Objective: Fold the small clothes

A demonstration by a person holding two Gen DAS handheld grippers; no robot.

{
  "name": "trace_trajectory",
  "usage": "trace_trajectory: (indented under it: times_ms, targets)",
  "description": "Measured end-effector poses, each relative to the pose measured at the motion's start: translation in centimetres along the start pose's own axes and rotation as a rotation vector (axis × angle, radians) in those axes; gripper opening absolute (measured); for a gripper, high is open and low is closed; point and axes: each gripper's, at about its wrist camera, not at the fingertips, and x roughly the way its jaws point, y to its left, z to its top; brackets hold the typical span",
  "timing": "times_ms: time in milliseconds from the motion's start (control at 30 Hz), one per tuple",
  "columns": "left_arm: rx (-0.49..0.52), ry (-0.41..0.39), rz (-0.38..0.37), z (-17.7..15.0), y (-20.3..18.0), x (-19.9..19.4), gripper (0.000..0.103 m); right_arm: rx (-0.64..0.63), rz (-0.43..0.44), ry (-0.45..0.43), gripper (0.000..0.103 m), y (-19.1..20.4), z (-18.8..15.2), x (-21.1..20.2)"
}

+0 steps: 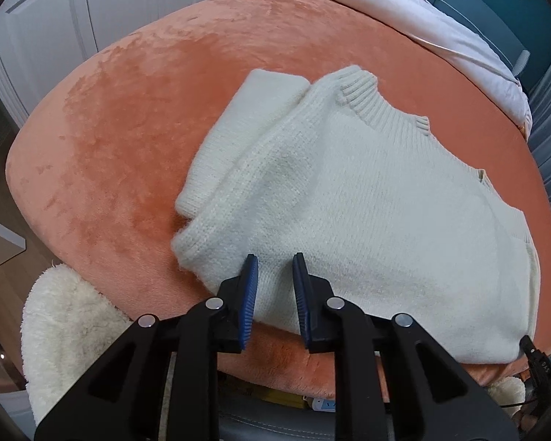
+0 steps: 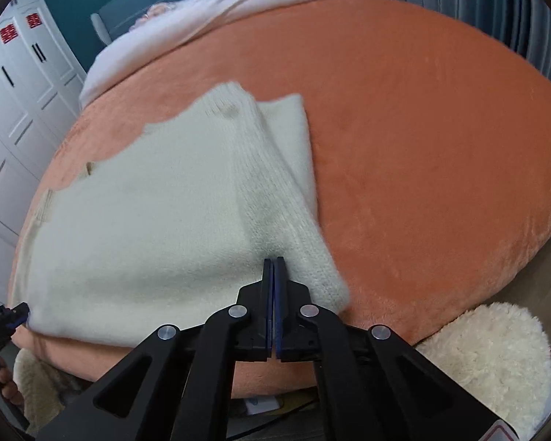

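A cream knit sweater [image 1: 349, 202] lies flat on an orange plush cover [image 1: 128, 139], collar at the far side, one sleeve folded along its left edge. My left gripper [image 1: 274, 257] hangs over the near hem with its blue pads a narrow gap apart; the knit shows flat between them, not pinched. In the right wrist view the sweater [image 2: 147, 228] has a folded strip along its right side. My right gripper [image 2: 273, 260] is shut, pads pressed together with no fabric showing between them, tips at the hem near the right corner. The left gripper [image 2: 16, 314] sits at the sweater's near left corner.
A fluffy cream cushion [image 1: 66, 338] [image 2: 492, 360] lies below the cover's near edge. Pale pink bedding [image 1: 440, 33] is heaped at the far side. White wardrobe doors [image 2: 14, 117] stand to the left, curtains [image 2: 503, 14] to the right. A hand [image 2: 3, 382] holds the left gripper.
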Motion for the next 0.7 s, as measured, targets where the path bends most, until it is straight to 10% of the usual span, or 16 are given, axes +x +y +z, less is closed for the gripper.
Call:
trace_trajectory:
  times_ms: [700]
  targets:
    - [0.03, 0.008, 0.028, -0.6, -0.5, -0.2, 0.019, -0.167, -0.099, 0.004, 0.004, 2.7, 0.6, -0.1]
